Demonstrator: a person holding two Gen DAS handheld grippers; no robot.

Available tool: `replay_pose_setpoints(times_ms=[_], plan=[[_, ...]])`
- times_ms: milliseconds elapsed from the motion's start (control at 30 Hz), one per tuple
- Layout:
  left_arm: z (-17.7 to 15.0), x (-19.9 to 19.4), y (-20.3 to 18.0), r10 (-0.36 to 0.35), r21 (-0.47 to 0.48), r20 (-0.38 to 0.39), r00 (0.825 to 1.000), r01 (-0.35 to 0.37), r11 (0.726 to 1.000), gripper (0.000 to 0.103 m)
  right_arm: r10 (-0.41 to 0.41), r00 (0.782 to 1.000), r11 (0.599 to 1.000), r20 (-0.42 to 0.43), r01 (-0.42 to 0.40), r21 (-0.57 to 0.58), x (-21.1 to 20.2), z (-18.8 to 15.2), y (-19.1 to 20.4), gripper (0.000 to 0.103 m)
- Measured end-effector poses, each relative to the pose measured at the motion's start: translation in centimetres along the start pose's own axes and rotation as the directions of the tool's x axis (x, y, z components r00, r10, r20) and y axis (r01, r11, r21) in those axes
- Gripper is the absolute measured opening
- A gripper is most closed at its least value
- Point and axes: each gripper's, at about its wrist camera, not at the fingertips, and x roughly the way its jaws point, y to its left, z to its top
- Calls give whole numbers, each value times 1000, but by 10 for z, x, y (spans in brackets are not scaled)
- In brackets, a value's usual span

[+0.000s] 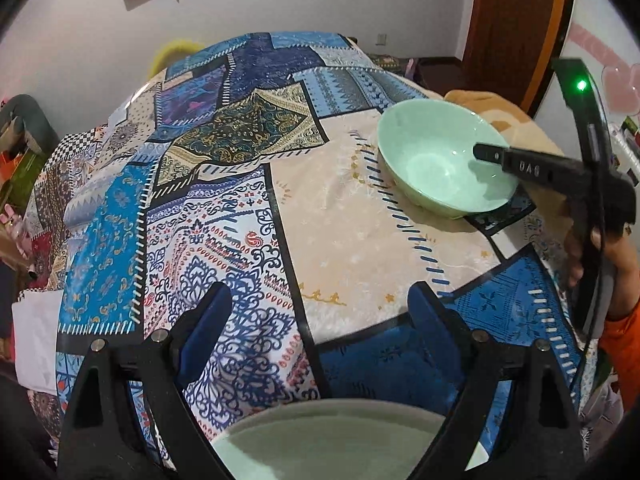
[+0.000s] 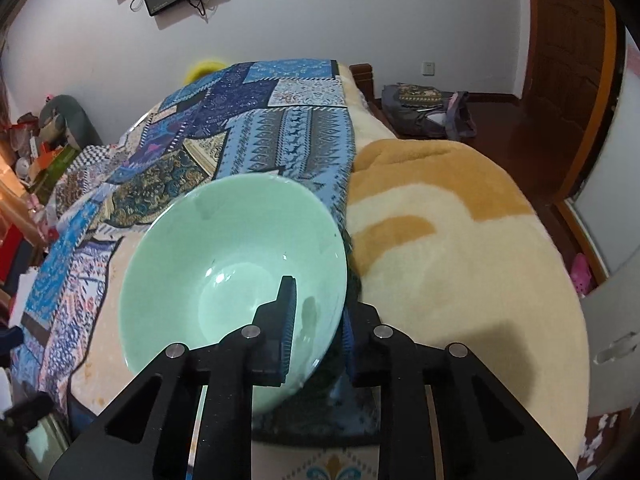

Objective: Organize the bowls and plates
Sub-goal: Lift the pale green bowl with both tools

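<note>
A pale green bowl (image 2: 224,264) is tilted at the right end of the patchwork cloth (image 2: 256,148). My right gripper (image 2: 318,324) is shut on its near rim, one finger inside and the other outside. In the left wrist view the same bowl (image 1: 432,156) lies at the upper right, with the right gripper (image 1: 532,168) reaching in from the right, held by a hand (image 1: 580,252). My left gripper (image 1: 316,316) stands open over the cloth with nothing between its blue pads (image 1: 208,320). A pale green plate (image 1: 332,436) lies close under it at the bottom edge.
The patchwork cloth (image 1: 224,208) covers a bed. A cream and tan fleece blanket (image 2: 460,248) lies to the right of it. Clutter and boxes (image 2: 44,160) stand along the left side. A bag (image 2: 428,110) sits on the wooden floor by the door (image 2: 568,40).
</note>
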Motion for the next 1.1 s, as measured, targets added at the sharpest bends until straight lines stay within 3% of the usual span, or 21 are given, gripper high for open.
replay_pose_setpoints(times_ms=[367,533,600,733,800,867,900,1100], plan=[[32,33,-2,-29,-59,-21,999,27,998,90,75,996,975,-56,-85,-204,9,-6,35,16],[43,49,2,-9,-84,-17,1000,7,996,90,137,986,961,-98,-156,-230,12,-11,48,17],[44,59,6,-2,-96,-42,999,-2,995,80,149,983,954,-108,-172,-244,12,-13,52,17],[40,79,12,-39,-128,-115,993,24,991,48,176,975,947,-136,-206,-248,12,-14,57,18],[39,83,15,-81,-153,-117,990,62,986,40,181,973,945,-142,-212,-250,12,-13,59,19],[39,82,13,-105,-142,-113,988,89,986,24,171,975,945,-145,-204,-255,13,-12,61,19],[39,81,10,-111,-132,-112,988,96,987,20,169,975,946,-145,-202,-255,12,-12,62,19],[37,75,5,-87,-110,-111,990,75,991,20,152,977,951,-149,-186,-246,7,-15,66,19]])
